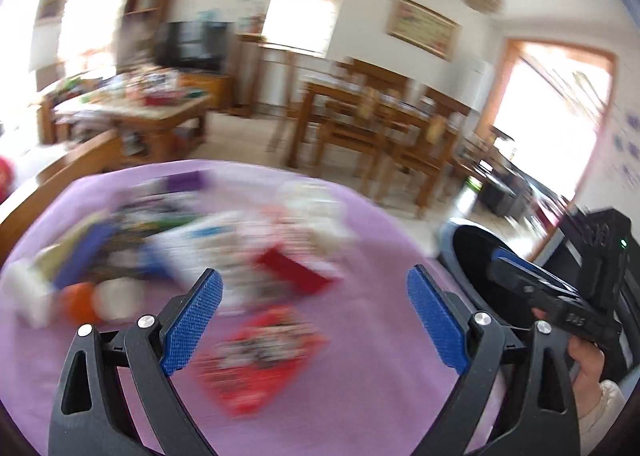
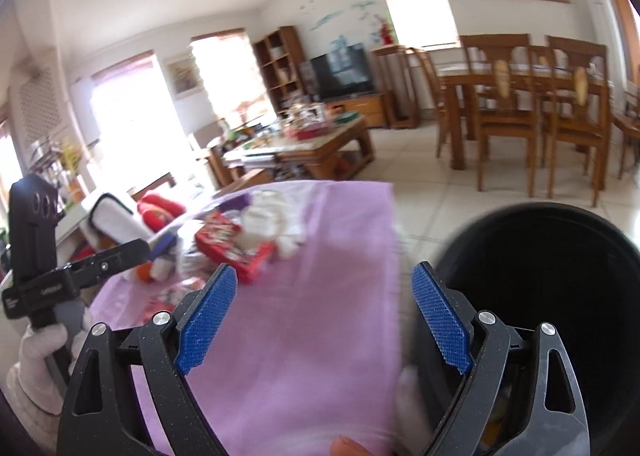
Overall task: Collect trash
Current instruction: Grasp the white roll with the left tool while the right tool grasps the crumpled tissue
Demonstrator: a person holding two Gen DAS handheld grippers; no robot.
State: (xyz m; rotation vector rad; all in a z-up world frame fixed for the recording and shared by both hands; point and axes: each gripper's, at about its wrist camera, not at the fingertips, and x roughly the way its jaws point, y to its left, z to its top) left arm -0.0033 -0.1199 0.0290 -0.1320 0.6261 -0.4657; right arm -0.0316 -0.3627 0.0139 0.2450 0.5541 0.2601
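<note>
Left gripper (image 1: 316,320): jaws spread wide, nothing between the blue pads (image 1: 192,322); it hangs over the near part of the table, above a red wrapper. The left-wrist view is smeared by motion blur.
Right gripper (image 2: 324,318): jaws also wide apart and empty; it sits over the table's right edge, its left pad above the cloth and its right pad in front of the bin's rim.
Table (image 2: 320,336): covered by a lilac cloth, bare along its near and right side.
Trash pile (image 1: 180,244): packets and wrappers heaped toward the table's far left part; single items are too blurred to name in the left-wrist view.
Red wrapper (image 1: 260,360): lies flat on the cloth, apart from the pile, nearer the front edge and under the left gripper.
Red box (image 2: 234,252): rests at the pile's near side, tilted, touching crumpled white paper (image 2: 260,223) behind it.
Orange round item (image 1: 78,302): at the left edge of the pile; what it is cannot be told.
Bin (image 2: 560,296): black, round, open-topped, standing just beside the table's right edge; its inside is dark.
Background: wooden dining table and chairs (image 2: 528,111), a cluttered coffee table (image 2: 320,147), a television (image 2: 340,69).
</note>
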